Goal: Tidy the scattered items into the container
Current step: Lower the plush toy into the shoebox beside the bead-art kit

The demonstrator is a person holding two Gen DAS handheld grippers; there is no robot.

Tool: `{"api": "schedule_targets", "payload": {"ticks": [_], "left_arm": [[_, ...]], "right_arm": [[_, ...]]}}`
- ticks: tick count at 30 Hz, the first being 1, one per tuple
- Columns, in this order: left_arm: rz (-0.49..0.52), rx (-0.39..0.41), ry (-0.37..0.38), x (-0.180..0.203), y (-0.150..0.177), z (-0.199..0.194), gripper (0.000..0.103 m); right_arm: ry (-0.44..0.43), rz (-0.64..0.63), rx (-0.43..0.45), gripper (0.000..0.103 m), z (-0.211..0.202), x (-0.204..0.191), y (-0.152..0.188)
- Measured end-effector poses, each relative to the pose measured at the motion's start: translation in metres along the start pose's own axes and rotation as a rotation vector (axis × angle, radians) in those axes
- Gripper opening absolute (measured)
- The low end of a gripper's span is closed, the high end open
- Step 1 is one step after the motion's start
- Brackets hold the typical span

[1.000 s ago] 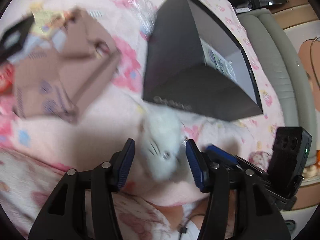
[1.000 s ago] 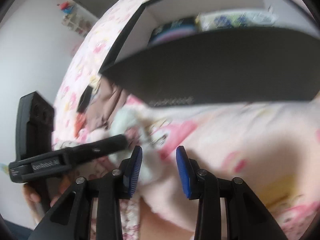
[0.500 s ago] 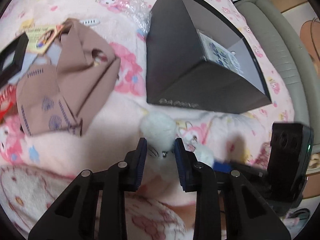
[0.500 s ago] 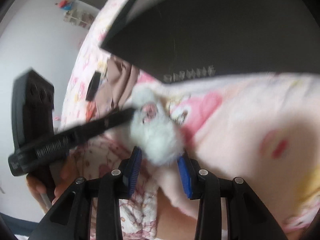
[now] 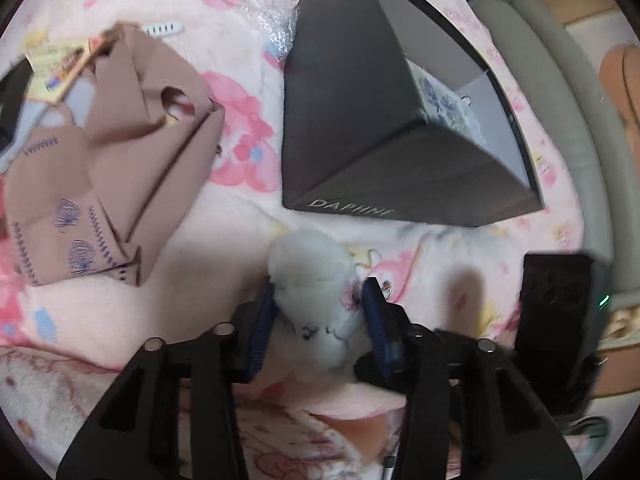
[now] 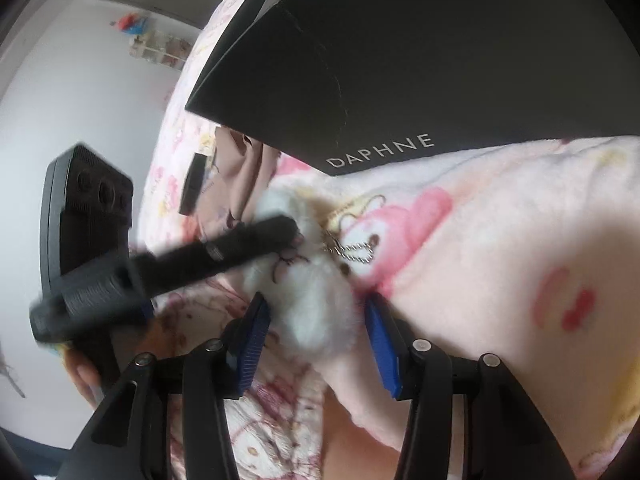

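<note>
Left wrist, writing: the black box carries pale lettering low on its near side, blurred here.
Left wrist, claw: the left gripper is opening, the fluffy white plush toy between its blue pads, both pads against the fur.
Left wrist, only here: open top of the box with a printed packet inside; a folded brown cloth with blue shell prints, well apart to the left; crinkled clear plastic at the box's far corner; the grey padded bed edge.
Left wrist, surface: soft pink cartoon-print blanket.
Right wrist, writing: "DAPHNE" reads clearly on the box wall.
Right wrist, claw: the right gripper is opening, the same toy between its ribbed blue pads, fur touching both.
Right wrist, only here: a small metal chain on the toy; embroidered pink marks on the fur; white wall and a far shelf.
Toy's place: on the blanket just in front of the box, outside it.
</note>
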State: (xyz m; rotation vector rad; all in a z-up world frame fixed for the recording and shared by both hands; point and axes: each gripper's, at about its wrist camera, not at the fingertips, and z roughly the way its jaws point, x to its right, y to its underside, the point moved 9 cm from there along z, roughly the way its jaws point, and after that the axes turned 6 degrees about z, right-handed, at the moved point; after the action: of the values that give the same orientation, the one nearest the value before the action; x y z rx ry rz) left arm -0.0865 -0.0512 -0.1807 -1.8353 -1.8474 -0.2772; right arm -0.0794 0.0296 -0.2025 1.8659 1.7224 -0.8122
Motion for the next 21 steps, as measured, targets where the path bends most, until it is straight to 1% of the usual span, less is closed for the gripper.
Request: {"api": "schedule_targets", "payload": {"ticks": [1, 5, 9, 13, 15, 18, 21], "left_arm": [[-0.004, 0.006, 0.010, 0.002, 0.001, -0.003, 0.042], [-0.019, 0.069, 0.078, 0.018, 0.004, -0.024, 0.040], [0.012, 0.142, 0.121, 0.044, -0.006, -0.057, 0.040], [0.051, 0.212, 0.166, 0.085, -0.044, -0.083, 0.040], [0.044, 0.230, 0.180, 0.097, -0.065, -0.085, 0.040], [-0.001, 0.245, 0.214, 0.109, -0.097, -0.077, 0.039], [-0.048, 0.227, 0.213, 0.114, -0.125, -0.054, 0.039]], "right_arm": [[-0.018, 0.001, 0.003, 0.034, -0.003, -0.002, -0.001], [-0.025, -0.048, 0.051, 0.032, -0.026, -0.017, -0.004], [-0.067, -0.100, 0.107, 0.031, -0.067, -0.037, -0.005], [-0.112, -0.143, 0.176, 0.031, -0.111, -0.053, -0.023], [-0.108, -0.173, 0.212, 0.031, -0.130, -0.060, -0.044], [-0.065, -0.216, 0.246, 0.031, -0.147, -0.065, -0.074], [0.004, -0.251, 0.255, 0.031, -0.160, -0.059, -0.108]]}}
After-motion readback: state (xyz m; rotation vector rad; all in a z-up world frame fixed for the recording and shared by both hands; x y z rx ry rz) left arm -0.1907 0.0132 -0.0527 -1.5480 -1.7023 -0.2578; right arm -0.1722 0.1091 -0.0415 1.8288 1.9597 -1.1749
